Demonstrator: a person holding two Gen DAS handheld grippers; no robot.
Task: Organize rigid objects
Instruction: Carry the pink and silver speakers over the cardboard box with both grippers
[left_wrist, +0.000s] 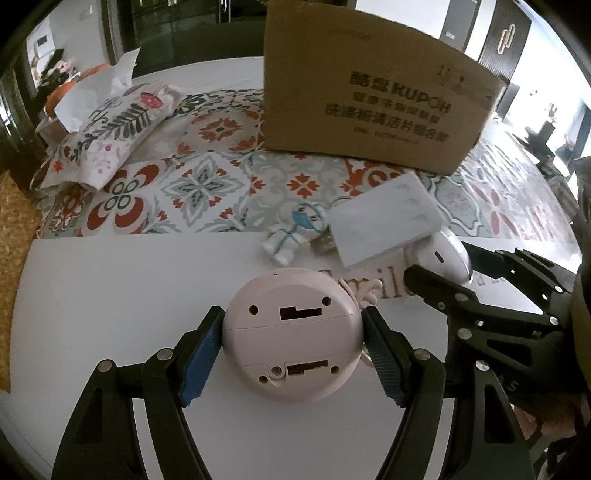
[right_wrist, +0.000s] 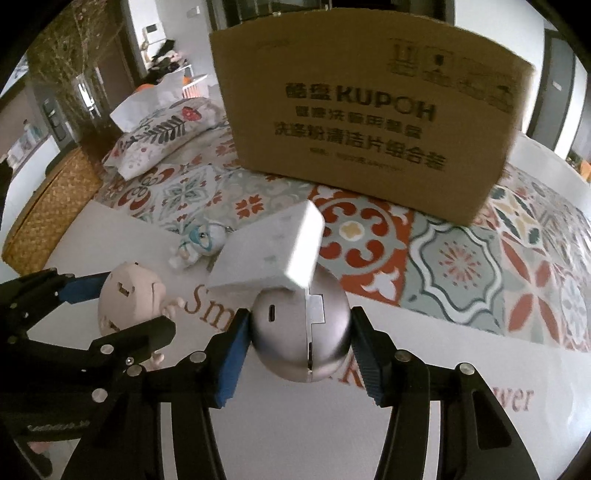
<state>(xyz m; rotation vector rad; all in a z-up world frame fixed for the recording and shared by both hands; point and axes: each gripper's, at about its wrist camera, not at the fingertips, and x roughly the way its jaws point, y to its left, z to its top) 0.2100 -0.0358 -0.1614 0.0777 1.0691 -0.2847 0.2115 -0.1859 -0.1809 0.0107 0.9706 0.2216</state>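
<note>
Left hand-held gripper angled down at lower centre, pads clamping pink round device on white surface. Right hand-held gripper likewise tilted, clamping silver egg-shaped case, white box leaning on it. Cardboard box upper centre; print blurred.

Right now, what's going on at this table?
A person works two handheld grippers over a white table. The left gripper has its pads against both sides of a round pink gadget lying bottom-up. The right gripper is clamped on a silver egg-shaped device. A white box leans on top of that device, and a small toy figure lies beside it. A cardboard carton stands behind on a patterned cloth. Nothing visibly in the carton yet.
</note>
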